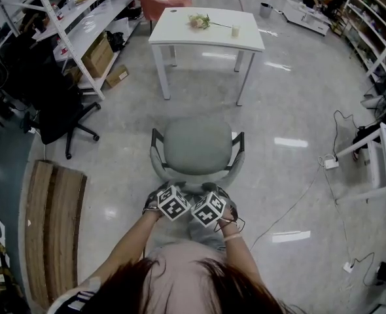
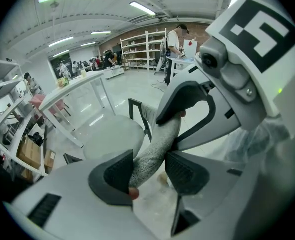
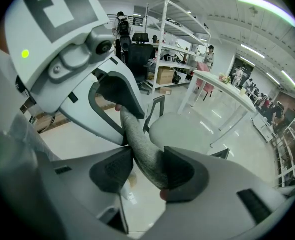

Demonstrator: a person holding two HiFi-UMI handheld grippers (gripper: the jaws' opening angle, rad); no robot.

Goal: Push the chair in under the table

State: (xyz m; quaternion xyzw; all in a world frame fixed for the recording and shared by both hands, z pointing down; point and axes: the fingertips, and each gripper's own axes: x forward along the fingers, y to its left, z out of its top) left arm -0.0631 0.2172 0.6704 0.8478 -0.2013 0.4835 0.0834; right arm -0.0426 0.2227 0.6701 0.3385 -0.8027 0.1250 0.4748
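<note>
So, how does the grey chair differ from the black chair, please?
The grey chair stands mid-floor facing the white table; the black chair sits beside the shelving. The left hand-held gripper and right hand-held gripper clamp the grey chair; nobody holds the black chair. Both stand upright.

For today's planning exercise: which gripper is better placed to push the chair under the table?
Neither alone: left gripper and right gripper both clamp the chair's backrest side by side, with the table straight ahead. Use both.
</note>
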